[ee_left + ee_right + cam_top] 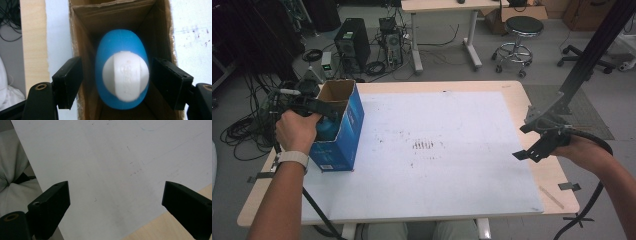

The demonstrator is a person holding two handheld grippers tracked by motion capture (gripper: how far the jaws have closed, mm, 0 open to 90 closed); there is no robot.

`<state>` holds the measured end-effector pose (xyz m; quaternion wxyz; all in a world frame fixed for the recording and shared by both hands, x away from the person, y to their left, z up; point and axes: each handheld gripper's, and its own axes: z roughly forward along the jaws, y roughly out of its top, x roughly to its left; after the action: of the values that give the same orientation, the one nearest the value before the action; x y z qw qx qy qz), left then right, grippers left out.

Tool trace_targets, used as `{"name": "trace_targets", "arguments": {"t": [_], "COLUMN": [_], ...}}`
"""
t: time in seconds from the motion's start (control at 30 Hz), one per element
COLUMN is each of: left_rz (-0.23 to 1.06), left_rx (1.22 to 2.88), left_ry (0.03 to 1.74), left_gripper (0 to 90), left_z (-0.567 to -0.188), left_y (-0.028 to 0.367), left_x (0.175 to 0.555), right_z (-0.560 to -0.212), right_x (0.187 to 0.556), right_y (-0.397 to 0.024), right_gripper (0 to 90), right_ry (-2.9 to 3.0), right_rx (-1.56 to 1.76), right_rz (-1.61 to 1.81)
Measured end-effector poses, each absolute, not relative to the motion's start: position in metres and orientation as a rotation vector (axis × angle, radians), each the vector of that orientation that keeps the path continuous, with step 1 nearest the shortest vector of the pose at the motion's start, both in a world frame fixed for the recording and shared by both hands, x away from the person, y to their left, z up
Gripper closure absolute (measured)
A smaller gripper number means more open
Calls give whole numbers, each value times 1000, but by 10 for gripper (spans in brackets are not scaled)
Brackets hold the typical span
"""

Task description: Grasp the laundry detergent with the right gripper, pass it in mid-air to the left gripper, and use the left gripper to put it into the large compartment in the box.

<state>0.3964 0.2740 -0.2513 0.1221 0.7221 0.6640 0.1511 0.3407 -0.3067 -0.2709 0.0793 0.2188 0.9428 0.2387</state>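
A blue cardboard box [343, 131] stands open-topped at the table's left edge. Down inside its brown walls [112, 17] sits a blue bottle [120, 47] with a white cap [125, 76] facing the camera. My left gripper [323, 109] hangs at the box's mouth. Its jaws straddle the bottle [117, 82], and a gap shows on each side, so the pads [68, 80] do not touch it. My right gripper [532, 142] hovers at the table's right edge, over the white sheet [116, 202], open with nothing between its fingers.
A white sheet [437, 125] covers most of the wooden table [512, 90], with dark ink marks [423, 145] near its middle. Bits of tape [569, 186] lie at the right edge. Beyond the table stand computer towers [352, 42], cables and a stool [518, 40].
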Motion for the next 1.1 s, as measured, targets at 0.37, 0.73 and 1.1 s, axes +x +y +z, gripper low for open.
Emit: {"name": "trace_targets", "arguments": {"t": [0.37, 0.73, 1.1], "left_rz": [460, 450, 409], "left_rx": [2135, 2191, 2264], "left_ry": [1886, 1802, 1669], "left_gripper": [243, 156, 145], "left_z": [-221, -190, -168], "left_y": [271, 260, 235], "left_x": [389, 379, 367], "right_z": [-266, -263, -261], "right_x": [339, 338, 335], "right_y": [-305, -304, -301], "right_gripper": [76, 75, 75], "right_ry": [2813, 2816, 2819], "right_rx": [650, 649, 636], "right_rz": [723, 728, 732]}}
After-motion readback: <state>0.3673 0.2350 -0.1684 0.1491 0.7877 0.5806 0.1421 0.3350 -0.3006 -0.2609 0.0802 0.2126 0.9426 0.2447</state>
